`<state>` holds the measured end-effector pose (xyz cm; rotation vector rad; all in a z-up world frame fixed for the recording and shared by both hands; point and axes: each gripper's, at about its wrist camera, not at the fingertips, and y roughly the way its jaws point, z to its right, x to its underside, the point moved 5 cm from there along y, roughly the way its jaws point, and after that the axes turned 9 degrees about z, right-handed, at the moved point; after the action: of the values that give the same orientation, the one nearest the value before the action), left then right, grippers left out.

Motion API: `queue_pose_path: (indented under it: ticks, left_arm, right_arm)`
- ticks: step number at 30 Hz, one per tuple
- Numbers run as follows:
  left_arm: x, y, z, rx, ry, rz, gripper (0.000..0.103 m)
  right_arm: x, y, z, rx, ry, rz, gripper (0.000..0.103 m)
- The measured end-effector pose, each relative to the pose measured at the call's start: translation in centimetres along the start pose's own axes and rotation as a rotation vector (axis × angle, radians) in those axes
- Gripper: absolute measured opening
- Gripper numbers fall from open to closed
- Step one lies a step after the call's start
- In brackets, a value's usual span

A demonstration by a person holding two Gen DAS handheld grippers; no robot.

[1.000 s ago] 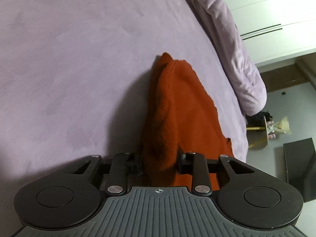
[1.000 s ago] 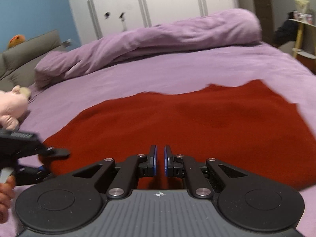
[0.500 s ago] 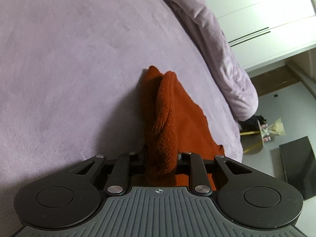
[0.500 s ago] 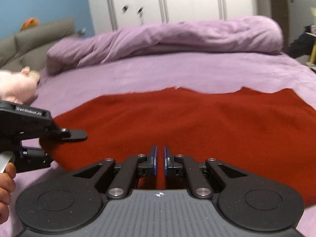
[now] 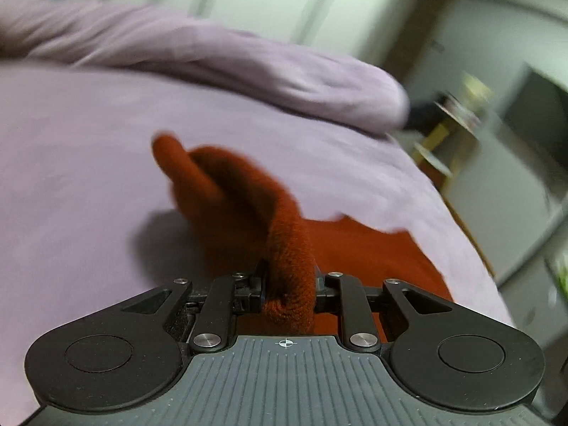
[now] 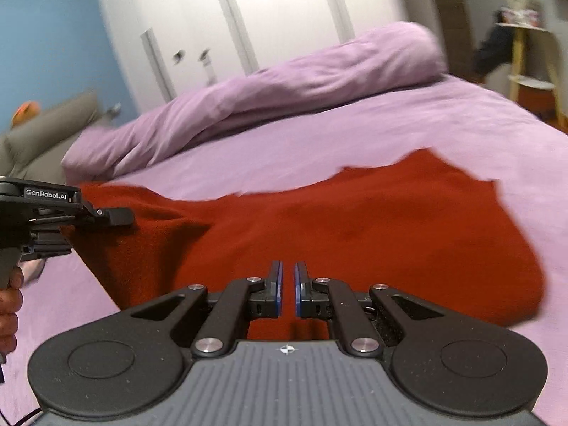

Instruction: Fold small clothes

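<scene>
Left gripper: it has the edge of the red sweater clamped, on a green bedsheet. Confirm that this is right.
Wrong in one respect: the bedsheet is purple, not green. The left wrist view shows it, with the left gripper clamped on a bunched edge of the red sweater, as stated.

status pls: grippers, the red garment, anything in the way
Left gripper clamped on a bunched edge of the red garment, that side lifted off the bed. Right gripper shut, whether it pinches cloth unclear. Rumpled duvet lies beyond the garment, apart from it.
</scene>
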<state>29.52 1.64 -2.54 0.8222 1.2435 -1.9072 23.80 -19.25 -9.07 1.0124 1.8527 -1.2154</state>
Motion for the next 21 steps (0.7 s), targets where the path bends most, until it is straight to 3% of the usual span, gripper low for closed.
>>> queue_pose_path:
  ticks: [5, 6, 7, 10, 13, 17, 21]
  left_arm:
    - [4.2, 4.8, 5.4, 0.007, 0.126, -0.107, 0.024]
    - [5.5, 5.7, 5.8, 0.006, 0.14, -0.138, 0.028]
    - [6.3, 6.1, 6.1, 0.018, 0.155, -0.154, 0.039]
    - [6.7, 4.8, 6.9, 0.09, 0.203, -0.136, 0.061]
    - [6.4, 1.8, 6.5, 0.189, 0.153, -0.164, 0.06]
    - [5.2, -1.8, 3.7, 0.157, 0.05, -0.109, 0.06]
    - [4.9, -2.5, 0.1, 0.012, -0.027, -0.087, 0.059]
  right_arm:
    - [-0.6, -1.1, 4.2, 0.09, 0.048, 0.023, 0.006]
    - [-0.6, -1.1, 5.0, 0.101, 0.059, 0.019, 0.006]
    - [-0.6, -1.3, 5.6, 0.107, 0.068, 0.016, 0.006]
    - [-0.3, -1.5, 6.7, 0.119, 0.079, 0.004, 0.006]
    - [-0.8, -1.0, 6.5, 0.098, 0.095, 0.001, 0.007]
    - [-1.8, -0.2, 4.1, -0.003, 0.101, 0.018, 0.006]
    - [-1.6, 2.2, 0.9, -0.117, 0.074, -0.023, 0.006]
